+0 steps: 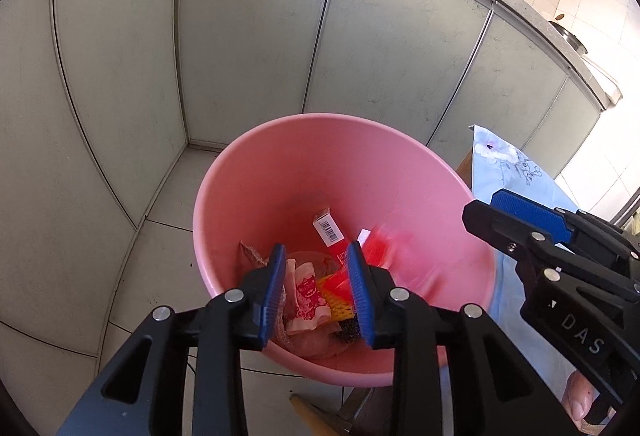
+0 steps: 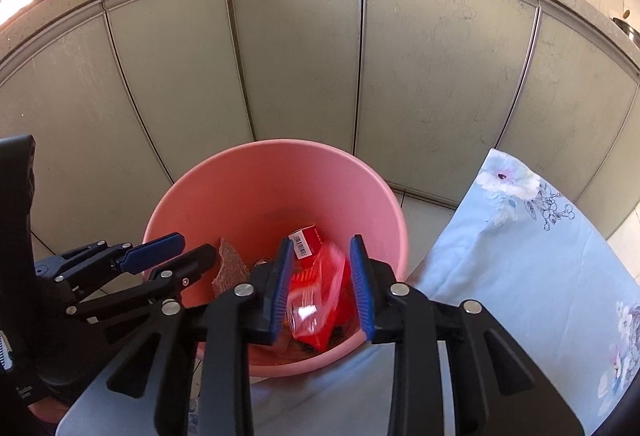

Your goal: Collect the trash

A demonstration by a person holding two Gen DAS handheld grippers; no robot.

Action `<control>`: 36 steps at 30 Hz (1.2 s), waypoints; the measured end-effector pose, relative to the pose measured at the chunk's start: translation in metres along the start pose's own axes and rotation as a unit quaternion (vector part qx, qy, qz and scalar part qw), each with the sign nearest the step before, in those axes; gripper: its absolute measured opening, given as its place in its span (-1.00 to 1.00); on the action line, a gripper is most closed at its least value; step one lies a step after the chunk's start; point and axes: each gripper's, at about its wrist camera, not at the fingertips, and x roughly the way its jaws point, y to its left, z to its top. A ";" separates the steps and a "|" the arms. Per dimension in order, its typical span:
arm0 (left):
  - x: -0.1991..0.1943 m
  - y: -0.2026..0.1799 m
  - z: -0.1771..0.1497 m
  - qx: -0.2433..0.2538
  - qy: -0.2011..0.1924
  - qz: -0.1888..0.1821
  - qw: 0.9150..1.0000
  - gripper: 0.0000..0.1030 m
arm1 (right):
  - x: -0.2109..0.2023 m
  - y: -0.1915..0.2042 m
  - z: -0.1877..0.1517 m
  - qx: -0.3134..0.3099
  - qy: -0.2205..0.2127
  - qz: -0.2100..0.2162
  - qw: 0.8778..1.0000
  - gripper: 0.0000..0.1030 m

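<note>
**Both hand-held grippers open over the pink bin**

I hold my left hand-held gripper (image 1: pixel 316 290) above the near rim of the pink bin (image 1: pixel 280 172), its blue pads (image 1: pixel 273 290) spread apart with nothing between them. My right hand-held gripper (image 2: pixel 322 286) hangs over the same bin (image 2: pixel 256 188), also spread apart and empty. In the left view the right one (image 1: pixel 516 224) comes in from 3 o'clock; in the right view the left one (image 2: pixel 176 256) reaches in from 9 o'clock over the rim.

The trash lies in the bottom of the bin. A red box with a barcode (image 1: pixel 330 232) sits toward 12 o'clock. Toward 6 o'clock lies a crumpled pale wrapper with red print (image 1: pixel 308 300), with a yellow and orange piece (image 1: pixel 336 296) just beside it. A red plastic bag (image 2: pixel 320 300), blurred in the left view, shows below my right gripper. A rough brown scrap (image 2: pixel 230 268) leans on the wall at 9 o'clock.

A blue floral cloth (image 2: pixel 520 260) lies at 3 o'clock of the bin, and grey cabinet doors (image 2: pixel 300 56) stand behind it.
</note>
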 end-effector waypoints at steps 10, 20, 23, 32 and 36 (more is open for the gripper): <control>-0.019 -0.006 0.000 0.018 -0.008 0.000 1.000 -0.39 | -0.023 0.001 -0.009 -0.015 -0.014 -0.023 1.000 -0.42; -0.050 -0.023 -0.003 0.039 -0.035 -0.002 0.999 -0.39 | -0.056 0.002 -0.034 -0.021 -0.034 -0.060 0.997 -0.18; -0.060 -0.027 -0.006 0.041 -0.038 -0.005 0.998 -0.39 | -0.064 0.006 -0.041 -0.028 -0.037 -0.068 0.997 -0.18; -0.084 -0.036 -0.014 0.041 -0.051 -0.002 0.998 -0.39 | -0.086 0.000 -0.058 0.006 -0.033 -0.067 0.997 -0.18; -0.089 -0.040 -0.018 0.043 -0.050 -0.004 0.998 -0.39 | -0.093 -0.003 -0.064 0.019 -0.033 -0.066 0.997 -0.17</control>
